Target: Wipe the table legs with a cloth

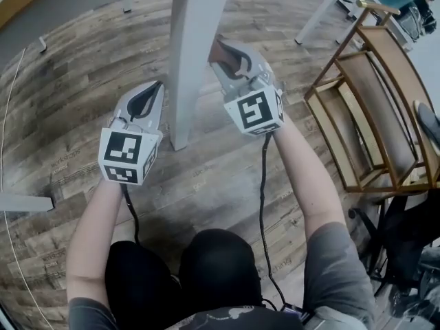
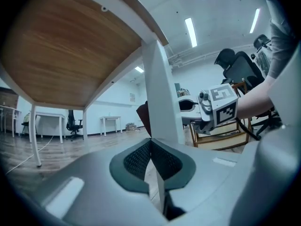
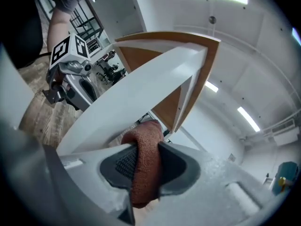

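jaws clamped on a rust-brown cloth (image 3: 141, 140) at the right gripper (image 3: 141, 155), held against the white table leg (image 1: 192, 60); shut and empty at the left gripper (image 2: 150, 149), just beside the leg.

The right hand-held gripper (image 3: 141, 152) has its jaws clamped on a reddish-brown cloth (image 3: 145, 173), which presses against the surface's white leg (image 3: 136, 88). Beyond the leg, the left hand-held gripper (image 3: 88, 91) hovers above the wooden floor (image 3: 35, 112).
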Tool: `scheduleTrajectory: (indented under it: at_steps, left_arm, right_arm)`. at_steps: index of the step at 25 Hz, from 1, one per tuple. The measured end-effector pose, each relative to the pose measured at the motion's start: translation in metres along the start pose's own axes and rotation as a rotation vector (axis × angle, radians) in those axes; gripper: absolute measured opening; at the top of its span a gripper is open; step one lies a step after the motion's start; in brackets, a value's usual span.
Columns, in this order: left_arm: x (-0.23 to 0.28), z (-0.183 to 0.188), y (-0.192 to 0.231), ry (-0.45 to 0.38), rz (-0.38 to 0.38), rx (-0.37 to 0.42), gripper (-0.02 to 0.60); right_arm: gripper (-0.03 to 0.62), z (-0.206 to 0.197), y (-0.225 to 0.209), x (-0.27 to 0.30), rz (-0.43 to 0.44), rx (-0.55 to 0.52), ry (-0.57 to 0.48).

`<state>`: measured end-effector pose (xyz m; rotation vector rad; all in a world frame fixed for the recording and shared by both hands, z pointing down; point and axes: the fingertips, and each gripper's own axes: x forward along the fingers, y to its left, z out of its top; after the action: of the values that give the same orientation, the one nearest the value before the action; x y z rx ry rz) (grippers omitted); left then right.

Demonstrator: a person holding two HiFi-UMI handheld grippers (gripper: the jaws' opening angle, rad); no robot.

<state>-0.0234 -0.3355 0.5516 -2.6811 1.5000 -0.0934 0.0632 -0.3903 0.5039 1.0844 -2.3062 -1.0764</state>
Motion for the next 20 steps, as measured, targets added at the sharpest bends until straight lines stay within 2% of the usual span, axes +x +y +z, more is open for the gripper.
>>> scheduleTrajectory:
  at_steps: [5, 10, 15, 20]
  left_arm:
    - [-0.005, 0.051, 0.011, -0.112, 0.038, 0.001, 0.02]
    - [-0.011, 0.076, 0.013, -0.173, 0.048, -0.005, 0.02]
    - [-0.012, 0.063, -0.004, -0.159, 0.008, -0.02, 0.018]
    - [-0.009, 0.026, -0.019, -0.102, -0.019, -0.013, 0.02]
  right_arm:
    - [0.087, 0.054, -0.045, 0.007, -0.067, -0.112, -0.106]
    - [0.087, 0.085, -0.06, 0.007, -0.079, -0.248, -0.146]
    - [0.087, 0.07, -0.048, 0.007, -0.058, -0.207, -0.112]
    - [0.087, 0.028, 0.002, 0.005, 0.008, -0.168, -0.049]
